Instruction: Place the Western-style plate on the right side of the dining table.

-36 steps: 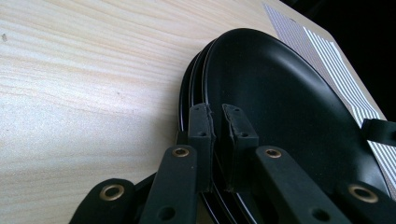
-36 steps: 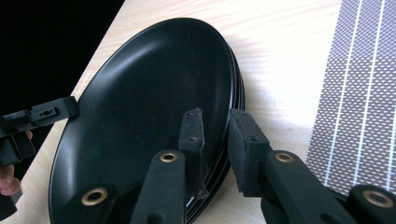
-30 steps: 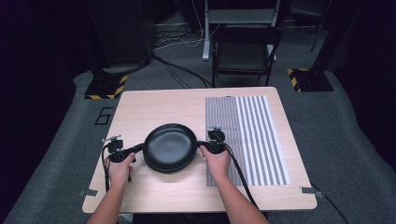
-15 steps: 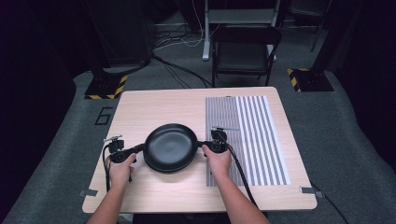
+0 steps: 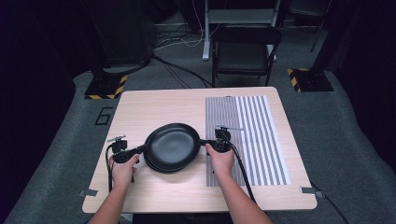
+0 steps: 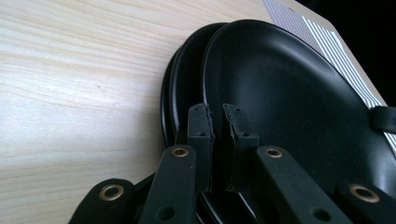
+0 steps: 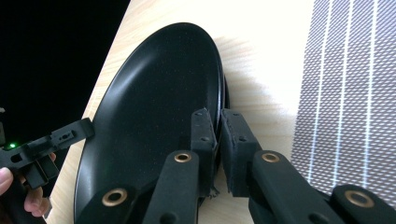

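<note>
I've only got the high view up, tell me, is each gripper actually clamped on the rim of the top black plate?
Observer: Yes for the left gripper. Its own view shows the jaws closed on the edge of the top plate.
Operator: And the right one?
Observer: The right gripper is also shut on that plate's rim, on the side near the striped mat.
Operator: Is it a single plate?
Observer: No. The left gripper view shows the rims of more black plates stacked beneath the top one.
Operator: Is the top plate lifted?
Observer: In the left gripper view a gap shows between its rim and the one below; I cannot tell whether it is fully clear.
</note>
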A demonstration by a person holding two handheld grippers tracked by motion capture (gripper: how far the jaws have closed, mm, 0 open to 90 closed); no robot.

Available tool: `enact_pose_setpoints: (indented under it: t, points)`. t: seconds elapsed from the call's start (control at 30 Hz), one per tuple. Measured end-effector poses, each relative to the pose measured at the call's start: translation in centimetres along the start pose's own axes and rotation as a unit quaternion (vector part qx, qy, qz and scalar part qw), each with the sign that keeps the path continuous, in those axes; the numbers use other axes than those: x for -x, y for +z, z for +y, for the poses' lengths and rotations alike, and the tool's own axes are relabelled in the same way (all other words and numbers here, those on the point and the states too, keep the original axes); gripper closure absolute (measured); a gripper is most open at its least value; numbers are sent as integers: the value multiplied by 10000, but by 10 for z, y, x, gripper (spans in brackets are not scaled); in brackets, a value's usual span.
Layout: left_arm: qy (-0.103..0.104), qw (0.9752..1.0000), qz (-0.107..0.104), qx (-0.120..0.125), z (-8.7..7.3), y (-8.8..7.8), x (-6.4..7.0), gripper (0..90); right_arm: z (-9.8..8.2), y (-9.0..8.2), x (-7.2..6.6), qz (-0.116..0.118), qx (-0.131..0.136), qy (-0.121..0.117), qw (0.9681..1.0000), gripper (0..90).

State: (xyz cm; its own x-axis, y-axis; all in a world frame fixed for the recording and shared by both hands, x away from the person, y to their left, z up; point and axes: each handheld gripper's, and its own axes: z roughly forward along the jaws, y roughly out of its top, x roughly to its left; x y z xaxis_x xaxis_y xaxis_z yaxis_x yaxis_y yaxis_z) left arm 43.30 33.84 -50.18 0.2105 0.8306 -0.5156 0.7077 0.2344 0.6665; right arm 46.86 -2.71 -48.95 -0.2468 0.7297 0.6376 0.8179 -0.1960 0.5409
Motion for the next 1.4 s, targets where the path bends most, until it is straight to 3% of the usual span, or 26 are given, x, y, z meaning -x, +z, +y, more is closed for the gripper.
enact_pose_setpoints:
  t: [0.2,0.3,0.6,0.8,0.93,1.07,1.2,1.33,1.37,1.4]
  points:
    - [-178,9998,-115,-34,-1,1,-1,818,-2,-1,0,-41,104,-108,9999,802]
    - [-254,9996,-135,-17,-3,2,-2,811,-14,2,-5,-119,-37,-215,9997,758]
    - [-414,9990,-178,29,-9,2,1,799,-30,3,-7,29,-75,30,10000,714]
    - [-351,9994,-40,28,-12,2,7,792,-36,3,-9,31,-101,129,9999,712]
    - [-180,9998,87,22,-14,2,13,781,-38,1,-6,123,-67,291,9995,714]
    - [-98,9998,151,29,-18,3,20,764,-43,-6,-5,110,29,250,9996,697]
    - [159,9994,297,4,-20,4,25,749,-47,-10,-4,179,64,320,9993,690]
    - [59,9996,262,34,-21,3,26,748,-49,-12,-2,243,68,408,9989,699]
    - [47,9997,242,30,-22,3,25,749,-50,-11,0,355,125,591,9975,705]
    - [38,9997,225,38,-22,3,25,749,-50,-11,0,355,125,591,9975,705]
